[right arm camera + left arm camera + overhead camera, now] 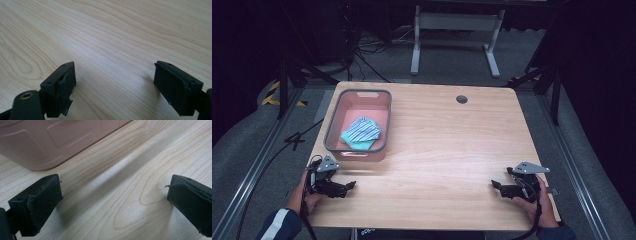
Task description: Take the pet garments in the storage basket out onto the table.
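Resting spread and empty at the frame's lower corners, the left gripper could nudge the pink bin just above it; the right gripper risks little.

1. The pink bin with folded cloths blocks the tabletop's far-left part.
2. Bare wood lies open between left claw and right claw.

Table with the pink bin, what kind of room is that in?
Probably a lab or recording studio: black curtains, cables on a grey floor, and hand-held grippers, left and right, on a table.
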Available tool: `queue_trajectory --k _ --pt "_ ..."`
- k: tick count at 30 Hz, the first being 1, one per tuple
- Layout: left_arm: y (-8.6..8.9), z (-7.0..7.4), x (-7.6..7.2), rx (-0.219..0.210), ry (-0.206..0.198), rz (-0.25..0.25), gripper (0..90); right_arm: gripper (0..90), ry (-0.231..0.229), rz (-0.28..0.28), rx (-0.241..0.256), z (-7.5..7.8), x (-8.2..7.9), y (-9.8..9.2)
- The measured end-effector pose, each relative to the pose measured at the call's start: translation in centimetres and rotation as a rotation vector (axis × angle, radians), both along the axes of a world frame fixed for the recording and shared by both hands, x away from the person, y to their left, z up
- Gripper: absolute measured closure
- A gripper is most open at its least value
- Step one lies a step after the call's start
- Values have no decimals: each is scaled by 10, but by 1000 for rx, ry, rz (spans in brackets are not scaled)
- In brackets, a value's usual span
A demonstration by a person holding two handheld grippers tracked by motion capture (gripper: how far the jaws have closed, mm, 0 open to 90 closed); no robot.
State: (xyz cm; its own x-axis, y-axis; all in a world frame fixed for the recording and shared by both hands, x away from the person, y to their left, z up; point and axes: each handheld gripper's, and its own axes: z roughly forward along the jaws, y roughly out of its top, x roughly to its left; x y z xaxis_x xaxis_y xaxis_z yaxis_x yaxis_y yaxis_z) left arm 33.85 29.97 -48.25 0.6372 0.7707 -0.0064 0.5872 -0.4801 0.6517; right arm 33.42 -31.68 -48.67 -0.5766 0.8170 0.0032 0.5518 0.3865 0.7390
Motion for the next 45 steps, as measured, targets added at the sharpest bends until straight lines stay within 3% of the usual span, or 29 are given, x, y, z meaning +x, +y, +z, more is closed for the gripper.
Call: queue_trajectory --k 9,11,16,20,22,28,31,32,35,39,45 --pt "0 0 -1 -2 1 8 1 181 1 -1 1 0 0 0" --pt "1 -1 -1 3 -21 -3 2 179 1 -1 0 0 0 0" --pt "2 -1 -3 -9 -8 -6 4 176 2 -4 0 0 0 0" --pt "4 2 -2 5 15 -23 18 176 1 -4 0 0 0 0" --pt "3 1 -2 1 5 -14 16 177 1 -3 0 0 0 0" --pt "-1 6 -4 29 30 0 54 177 1 -4 -1 0 0 0" --pt "-2 13 -9 69 1 4 175 177 1 -3 -1 0 0 0" --pt "-2 14 -10 66 -2 11 165 176 1 -4 0 0 0 0" --pt "0 21 -13 27 6 -56 162 176 3 -3 3 0 0 0" --pt "-2 32 -17 65 -30 -54 211 178 1 -1 0 0 0 0" --pt "1 43 -21 39 -52 -43 210 181 0 1 1 0 0 0"
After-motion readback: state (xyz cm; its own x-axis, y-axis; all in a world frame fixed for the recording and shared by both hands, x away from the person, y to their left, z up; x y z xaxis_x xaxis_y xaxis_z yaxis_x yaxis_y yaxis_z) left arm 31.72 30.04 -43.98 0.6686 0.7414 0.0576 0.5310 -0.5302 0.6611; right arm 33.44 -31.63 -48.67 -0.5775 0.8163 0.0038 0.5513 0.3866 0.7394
